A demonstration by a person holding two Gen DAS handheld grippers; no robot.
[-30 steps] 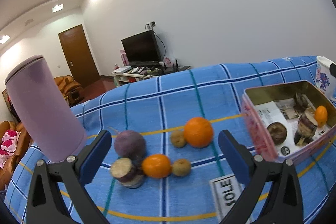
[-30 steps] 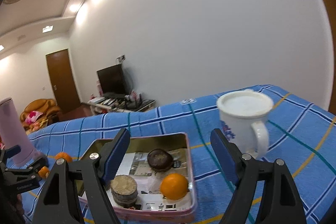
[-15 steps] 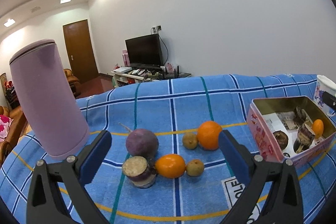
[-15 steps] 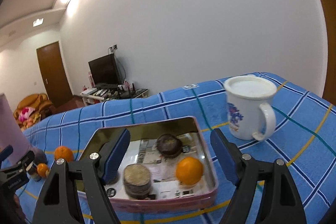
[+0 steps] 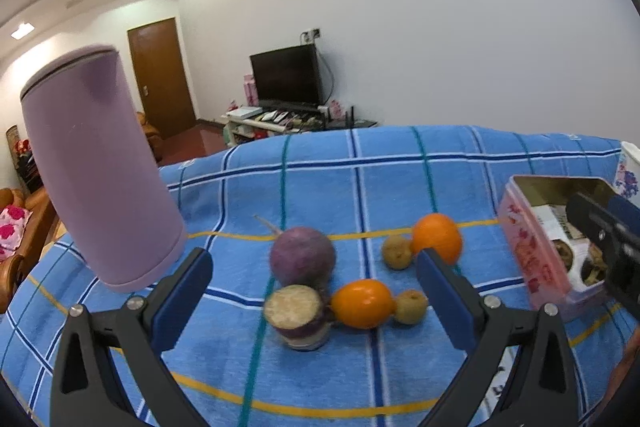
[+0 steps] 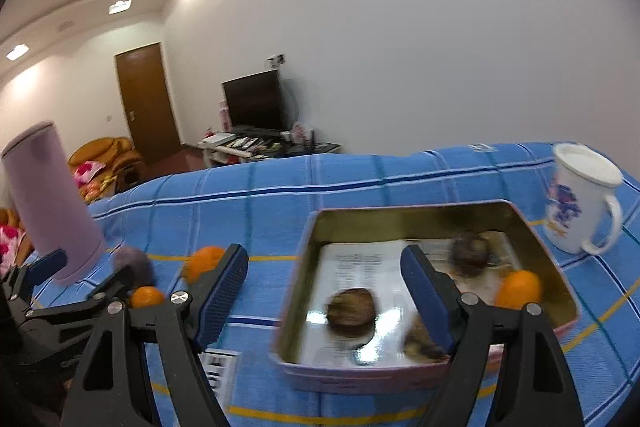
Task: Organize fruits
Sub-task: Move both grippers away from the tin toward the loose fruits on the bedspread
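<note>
On the blue checked cloth (image 5: 360, 187) lie a round purple root (image 5: 302, 257), a cut purple piece (image 5: 298, 311), two oranges (image 5: 362, 303) (image 5: 436, 237) and two small brown fruits (image 5: 410, 307). My left gripper (image 5: 314, 291) hangs open just short of them, holding nothing. To the right stands the pink tin (image 6: 400, 215) with an orange (image 6: 518, 289), a dark round fruit (image 6: 470, 253) and a cut piece (image 6: 352, 311) inside. My right gripper (image 6: 324, 293) is open and empty over the tin's near left corner; one of its fingers (image 5: 608, 227) shows at the tin in the left wrist view.
A tall lilac cylinder (image 5: 96, 195) stands at the left of the fruits. A white printed mug (image 6: 580, 207) stands right of the tin. A printed paper tag (image 6: 220, 371) lies on the cloth between fruits and tin. A TV stand and a door are beyond the table.
My right gripper has swung left, so the tin now sits to the right in its view and the loose fruits show. The left gripper has shifted and rolled; the fruits look nearer.
</note>
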